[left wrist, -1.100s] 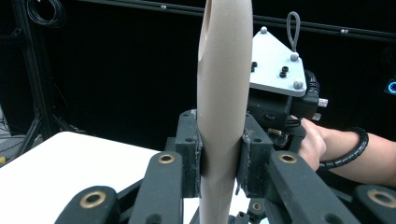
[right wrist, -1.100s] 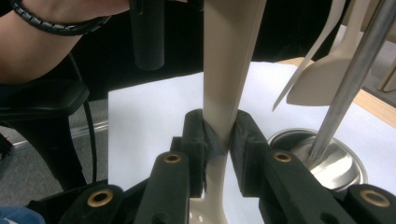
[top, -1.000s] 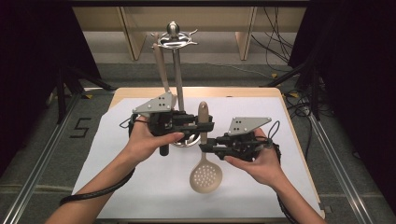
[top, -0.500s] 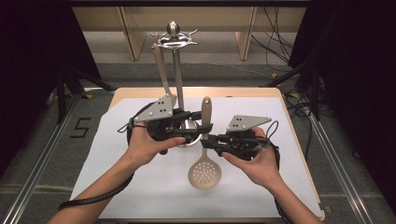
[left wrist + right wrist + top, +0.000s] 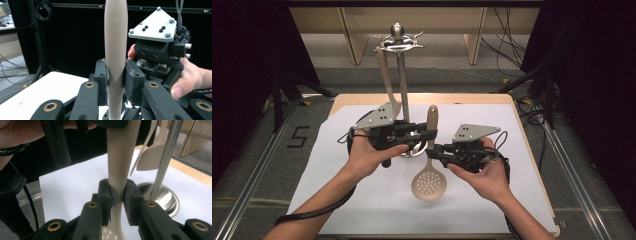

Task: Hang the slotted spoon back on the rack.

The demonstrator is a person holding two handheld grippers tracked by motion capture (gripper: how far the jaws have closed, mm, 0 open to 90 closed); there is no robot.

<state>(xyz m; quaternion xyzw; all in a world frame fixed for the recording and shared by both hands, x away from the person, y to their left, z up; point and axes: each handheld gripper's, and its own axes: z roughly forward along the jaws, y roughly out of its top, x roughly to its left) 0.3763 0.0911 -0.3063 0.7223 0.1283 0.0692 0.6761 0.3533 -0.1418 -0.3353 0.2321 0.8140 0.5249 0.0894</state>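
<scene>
A beige slotted spoon (image 5: 426,182) stands upright over the white sheet, bowl down, held by both grippers. My left gripper (image 5: 430,134) grips its rounded handle (image 5: 115,50) high up. Its jaws have just been closing, and the pads (image 5: 130,75) now press on the handle. My right gripper (image 5: 432,149) is shut on the flat neck (image 5: 120,157) just above the perforated bowl. In the left gripper view my left gripper (image 5: 116,75) faces the right hand and its grey plate (image 5: 152,25). In the right gripper view my right gripper (image 5: 116,192) pinches the neck.
A steel utensil stand (image 5: 401,75) rises just behind the grippers, its round base (image 5: 162,197) on the sheet. A beige spatula (image 5: 387,80) hangs from its top. The white sheet (image 5: 362,200) covers a wooden table (image 5: 422,98); dark floor and cables surround it.
The left gripper rose a little on the handle half a second ago and has settled back. The spoon and the right hand have hardly moved.
</scene>
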